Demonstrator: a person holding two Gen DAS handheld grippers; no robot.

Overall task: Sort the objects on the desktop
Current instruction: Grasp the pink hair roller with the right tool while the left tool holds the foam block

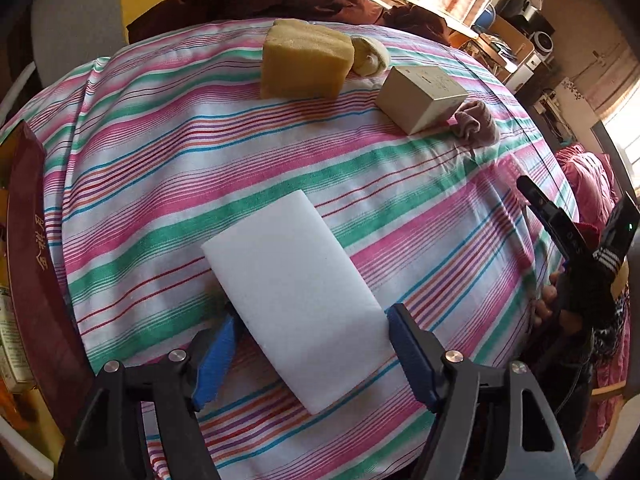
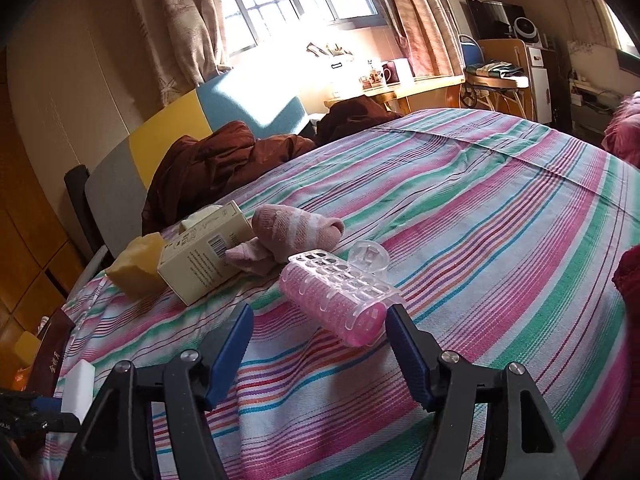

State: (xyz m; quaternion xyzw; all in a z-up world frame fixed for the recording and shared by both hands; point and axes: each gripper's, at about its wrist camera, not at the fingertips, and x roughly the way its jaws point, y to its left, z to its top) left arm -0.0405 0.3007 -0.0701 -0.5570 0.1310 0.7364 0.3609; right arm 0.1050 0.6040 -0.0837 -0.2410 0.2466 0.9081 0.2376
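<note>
Between the left gripper's (image 1: 310,354) jaws lies a white foam block (image 1: 296,300) on the striped cloth (image 1: 160,184); the blue pads touch its two sides, so the jaws look closed on it. Ahead of them sit a yellow sponge (image 1: 304,64), a cream box (image 1: 422,98) and a pink sock (image 1: 476,122), with a pale cloth ball (image 1: 370,56) just beside the sponge. The right gripper (image 2: 320,352) hangs with jaws wide apart, holding nothing; a pink hair roller (image 2: 340,298) lies just ahead, its near end touching or almost touching the right pad. Beyond it, to the left, lie the sock (image 2: 296,232), box (image 2: 204,252) and sponge (image 2: 138,264).
</note>
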